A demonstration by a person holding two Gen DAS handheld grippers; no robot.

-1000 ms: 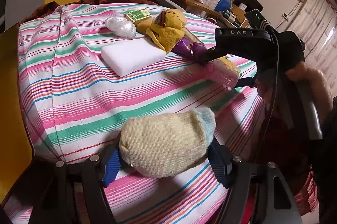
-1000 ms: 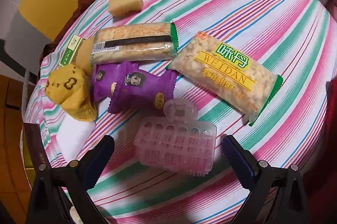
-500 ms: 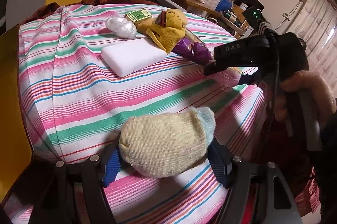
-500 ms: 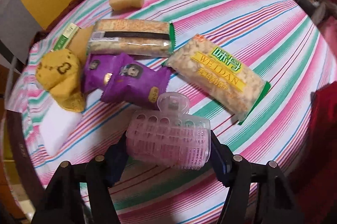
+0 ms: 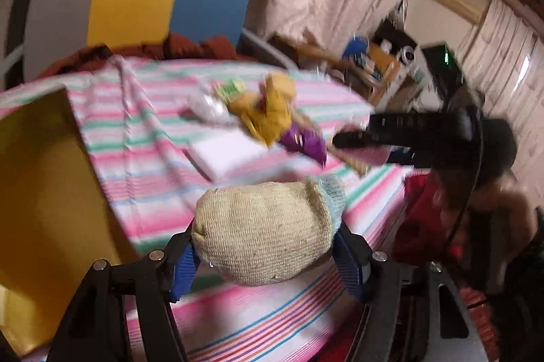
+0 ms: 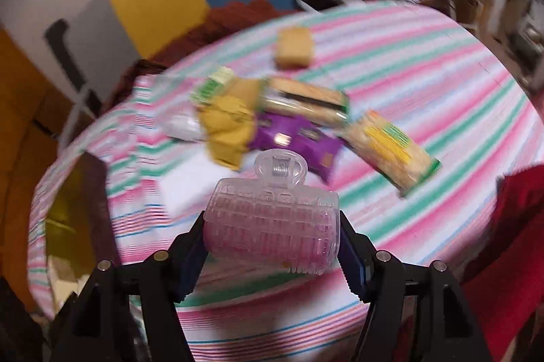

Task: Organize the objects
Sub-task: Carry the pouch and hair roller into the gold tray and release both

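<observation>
left gripper (image 5: 267, 254) clamps a rolled sock (image 5: 268, 229), right gripper (image 6: 272, 246) clamps what looks like a pink hair roller (image 6: 273, 222).

No legible text, brand, number or sign found: printing on the yellow-green snack packet (image 6: 391, 151), purple packet (image 6: 295, 139) and green-white box (image 6: 212, 84) near the striped table's (image 6: 425, 83) middle blurred beyond reading in both views.
</observation>
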